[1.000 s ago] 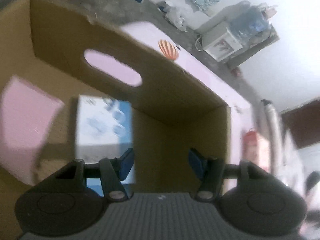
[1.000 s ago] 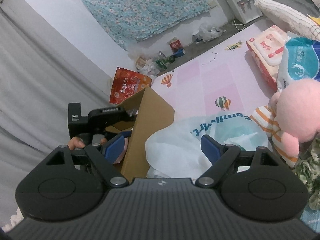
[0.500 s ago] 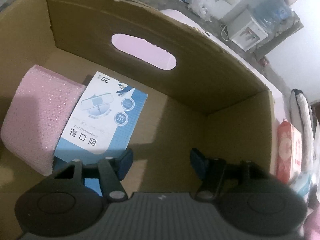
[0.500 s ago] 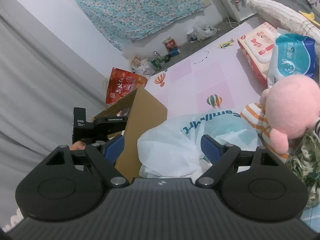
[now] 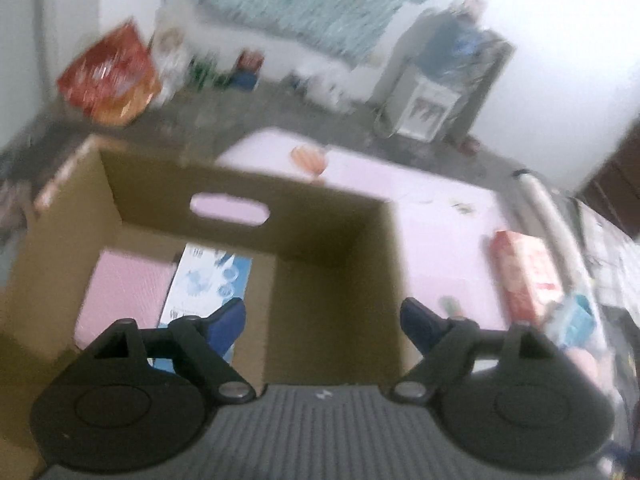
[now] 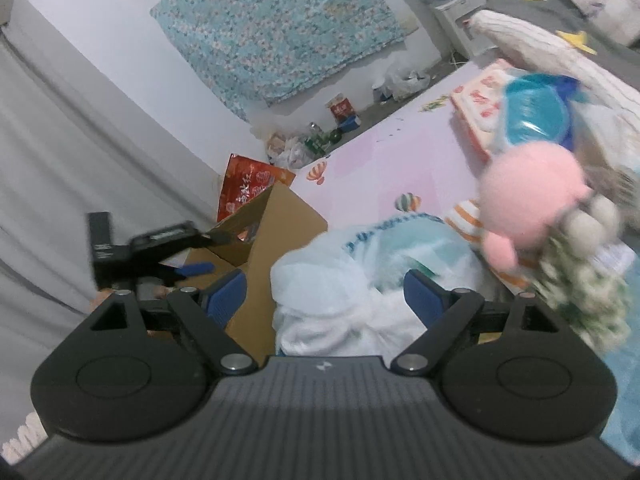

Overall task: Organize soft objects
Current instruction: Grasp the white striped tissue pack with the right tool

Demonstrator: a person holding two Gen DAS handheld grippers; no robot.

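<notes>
White bag [image 6: 340, 292] lies between right gripper's [image 6: 325, 289] fingers.

Soft, even indoor light fills both fisheye views, and the white wall [image 6: 132, 40] reads bright without hard glare. The left wrist view is smeared throughout by motion blur; the box [image 5: 332, 280] holds deep shadow in its far corner. The right wrist view is sharper, blurring only at the pink toy [image 6: 532, 188]. Dark vignettes curve the corners.
</notes>
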